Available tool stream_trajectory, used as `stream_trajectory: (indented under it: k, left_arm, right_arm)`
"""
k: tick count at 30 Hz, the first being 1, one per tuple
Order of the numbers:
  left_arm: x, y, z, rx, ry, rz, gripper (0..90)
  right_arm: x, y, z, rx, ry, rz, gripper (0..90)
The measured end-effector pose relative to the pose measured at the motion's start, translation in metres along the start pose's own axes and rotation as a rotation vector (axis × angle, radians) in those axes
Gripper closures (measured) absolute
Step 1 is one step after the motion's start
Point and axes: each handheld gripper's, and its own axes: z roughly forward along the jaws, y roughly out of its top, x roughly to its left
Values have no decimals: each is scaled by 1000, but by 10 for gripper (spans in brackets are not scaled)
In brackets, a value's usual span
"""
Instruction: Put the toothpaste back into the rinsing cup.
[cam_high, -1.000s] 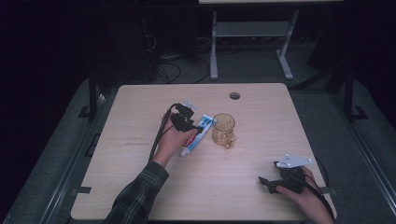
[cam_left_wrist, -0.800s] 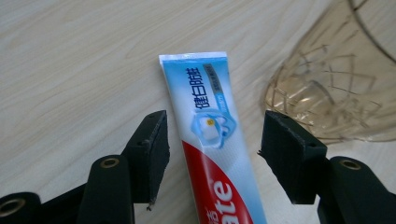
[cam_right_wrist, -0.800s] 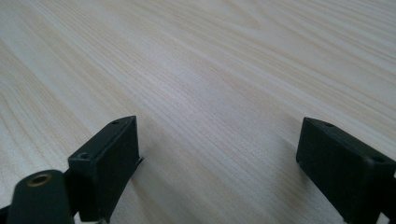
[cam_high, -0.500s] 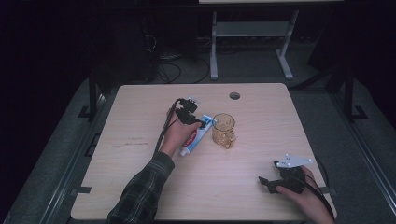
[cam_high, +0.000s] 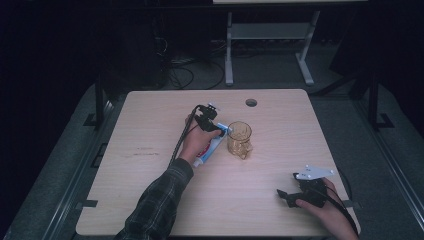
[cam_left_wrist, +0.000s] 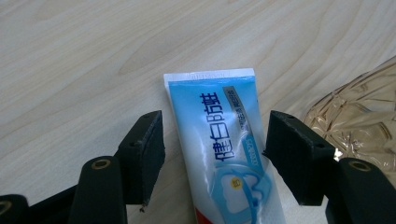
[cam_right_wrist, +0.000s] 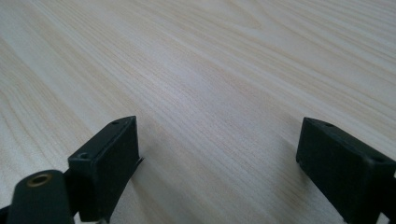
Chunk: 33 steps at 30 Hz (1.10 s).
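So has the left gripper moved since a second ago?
Yes. The left gripper has shifted toward the amber glass mug, its just-opening jaws now straddling the toothpaste tube.

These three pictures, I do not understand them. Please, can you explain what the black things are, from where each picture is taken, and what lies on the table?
A person sits at a wooden table and holds a hand tool with two black jaws in each hand. The high view looks down from above. The other two pictures come from small cameras riding on the tools, looking along the jaws.

The left gripper reaches over a blue and white toothpaste tube that lies flat on the table. Its jaws have just been opening: they stand either side of the tube, with gaps showing, so nothing is held. Beside the tube stands an amber glass mug.

The right gripper rests near the table's right front corner, jaws open over bare wood.
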Motion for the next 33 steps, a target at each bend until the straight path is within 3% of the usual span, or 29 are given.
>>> stream_trajectory:
  k: [8, 15, 21, 33]
  left_arm:
    - [-2, -1, 11, 41, 18, 4, 343]
    - [-2, 0, 12, 42, 30, 12, 343]
    - [-9, 0, 15, 53, 80, 52, 343]
    - [-11, 1, 14, 47, 77, 53, 436]
  right_arm:
    - [0, 0, 0, 0, 0, -1, 123]
    - [0, 0, 0, 0, 0, -2, 123]
    - [0, 0, 0, 0, 1, -1, 123]
    - [0, 0, 0, 0, 0, -2, 123]
